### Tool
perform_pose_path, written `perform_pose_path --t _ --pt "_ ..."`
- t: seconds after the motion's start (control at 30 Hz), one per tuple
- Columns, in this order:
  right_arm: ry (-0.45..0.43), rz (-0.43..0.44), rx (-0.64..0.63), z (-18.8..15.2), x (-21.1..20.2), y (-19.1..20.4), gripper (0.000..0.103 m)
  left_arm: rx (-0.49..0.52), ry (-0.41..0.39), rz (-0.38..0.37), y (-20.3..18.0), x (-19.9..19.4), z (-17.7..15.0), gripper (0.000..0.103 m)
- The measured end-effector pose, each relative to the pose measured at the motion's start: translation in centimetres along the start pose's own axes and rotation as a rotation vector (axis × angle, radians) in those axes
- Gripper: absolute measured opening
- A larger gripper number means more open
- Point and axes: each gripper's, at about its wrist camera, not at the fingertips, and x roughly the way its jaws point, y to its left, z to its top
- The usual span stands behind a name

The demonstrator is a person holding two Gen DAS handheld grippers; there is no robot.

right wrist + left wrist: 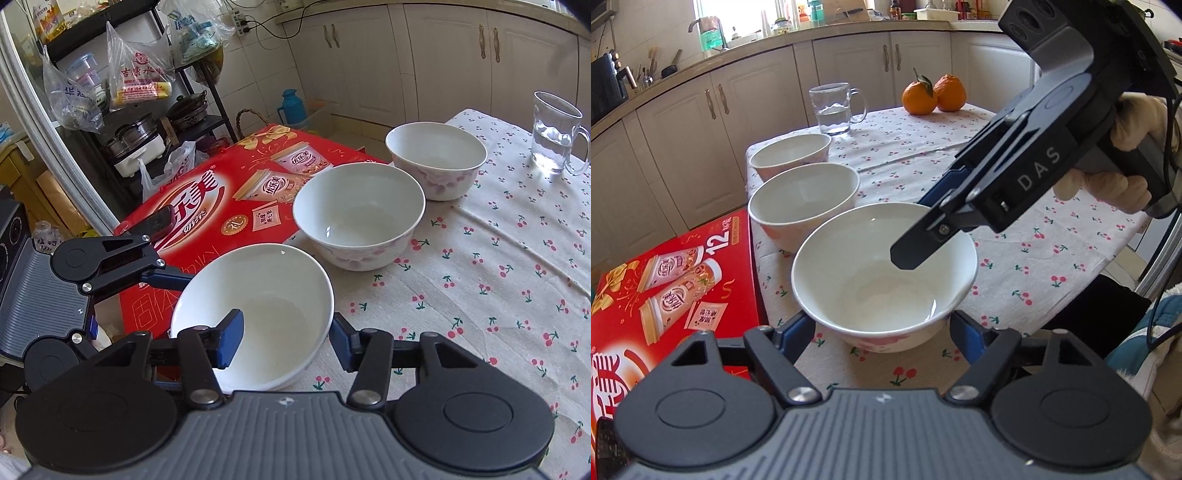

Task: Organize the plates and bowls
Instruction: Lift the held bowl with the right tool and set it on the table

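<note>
- Three bowls stand in a row along the bench (498,266) edge: near bowl (882,273), middle bowl (803,206) just beyond it, far bowl (792,155) beyond that, each close to the next. No plates show in either view.
- Left hand-held gripper (882,328) is open, its blue pads flanking the near bowl's base on either side; whether they touch the wall I cannot tell. That placement looks meant to steady or cradle the bowl.
- Right hand-held gripper (284,336) is also open, straddling the near bowl's rim: one finger hangs inside the bowl, the other sits just outside the wall. My guess is a rim pinch is being lined up, so the bowl can be lifted and nested into the middle bowl ahead.
- Left wrist view alone shows the right tool from the side, angled down into the bowl, with the gloved hand (1119,147) on its handle. It also shows two oranges (932,94) and a glass mug (834,107) far beyond the row.
- Right wrist view alone shows the wall sitting between the right fingers, and the left tool beside the bowl, over a red box (229,206) that lies beside the bench.
- Risk, as I judge it: glazed walls are slick, so a shallow rim pinch could slip.
</note>
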Motion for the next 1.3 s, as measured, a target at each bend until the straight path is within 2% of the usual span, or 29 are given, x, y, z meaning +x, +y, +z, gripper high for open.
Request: perform_pose_path --t 0.27,0.8,1.3 --pt "-0.022 -0.043 0.012 -1.2 -2.6 -1.2 0.058 0.036 -0.020 -0.049 -1.8 0.6 2.0 0.080" --pt "-0.077 -0.164 0.097 -4.9 -8.1 -5.9 0.058 0.114 -0.039 -0.162 -6.2 4.4 6.2 0.080" --pt "-0.097 -0.224 0.166 -6.5 -9.5 -9.0 0.058 0.175 -0.031 -0.204 -8.0 7.6 8.1 0.080"
